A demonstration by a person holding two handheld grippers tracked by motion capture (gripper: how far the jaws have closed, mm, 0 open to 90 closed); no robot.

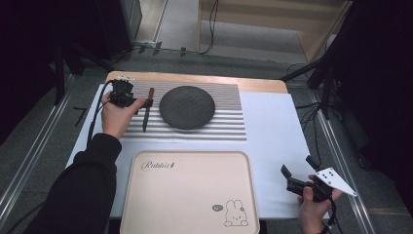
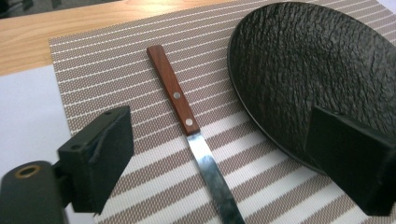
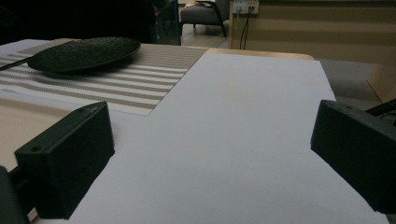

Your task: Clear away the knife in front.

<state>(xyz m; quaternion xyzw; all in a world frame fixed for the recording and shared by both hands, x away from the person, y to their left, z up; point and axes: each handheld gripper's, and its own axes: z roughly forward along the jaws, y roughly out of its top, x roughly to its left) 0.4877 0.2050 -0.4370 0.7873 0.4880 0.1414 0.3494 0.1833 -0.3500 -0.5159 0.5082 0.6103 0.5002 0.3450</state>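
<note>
Two grippers from above: our left gripper [image 1: 139,105] hangs just beside the knife [image 1: 147,108], which lies on the striped placemat [image 1: 224,124] left of the black plate [image 1: 187,107]. Left gripper view: jaws wide, unclamped, the knife's [image 2: 187,126] long axis running between them. Right gripper view: jaws wide over white paper [image 3: 243,130], well apart from the knife

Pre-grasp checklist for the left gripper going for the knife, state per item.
1. Left gripper jaws open, nothing between the pads: ok.
2. Knife lies flat on the striped placemat, handle unobstructed: ok.
3. Jaws straddle the knife: ok, though over the blade, not the wooden handle.
4. Clearance from the black plate: not ok, one jaw overlaps its rim in the left gripper view.
5. Right gripper open, parked over the white sheet: ok.
6. Tray bare to receive: ok.
</note>
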